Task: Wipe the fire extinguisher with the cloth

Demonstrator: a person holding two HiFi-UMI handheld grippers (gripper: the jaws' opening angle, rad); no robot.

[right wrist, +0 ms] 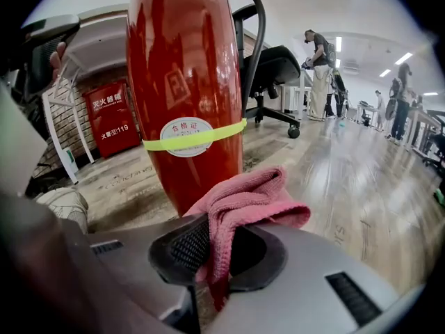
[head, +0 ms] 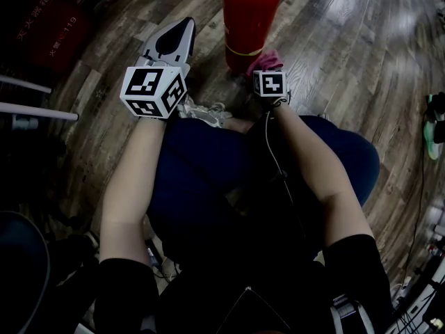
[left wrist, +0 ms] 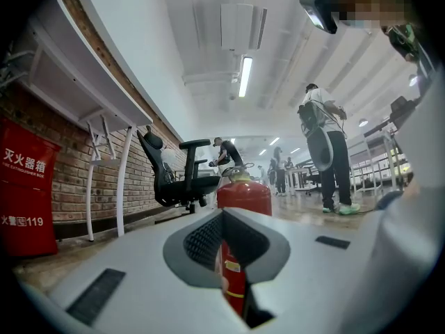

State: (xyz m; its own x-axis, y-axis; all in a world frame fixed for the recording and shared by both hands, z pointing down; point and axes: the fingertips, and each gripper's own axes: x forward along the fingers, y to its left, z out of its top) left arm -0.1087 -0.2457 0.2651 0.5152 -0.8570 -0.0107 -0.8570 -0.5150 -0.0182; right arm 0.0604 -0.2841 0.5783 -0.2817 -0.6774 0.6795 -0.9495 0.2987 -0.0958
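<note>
The red fire extinguisher [head: 250,16] stands upright on the wooden floor just ahead of my knees. It has a yellow band and a round label [right wrist: 186,136] low on its body. My right gripper [right wrist: 219,252] is shut on a pink cloth [right wrist: 243,200], which bunches at the jaw tips close to the extinguisher's lower body [right wrist: 184,82]; whether they touch is unclear. In the head view the cloth [head: 266,61] shows beyond the right marker cube. My left gripper [head: 182,28] is raised to the extinguisher's left, shut and holding nothing. The cylinder [left wrist: 243,193] shows past its tips.
A red extinguisher box [head: 52,23] stands against the brick wall at the left, near white desk legs [head: 28,110]. A black office chair [left wrist: 177,179] is behind the extinguisher. People [left wrist: 323,152] stand farther off. My shoe [head: 205,110] rests near the extinguisher's base.
</note>
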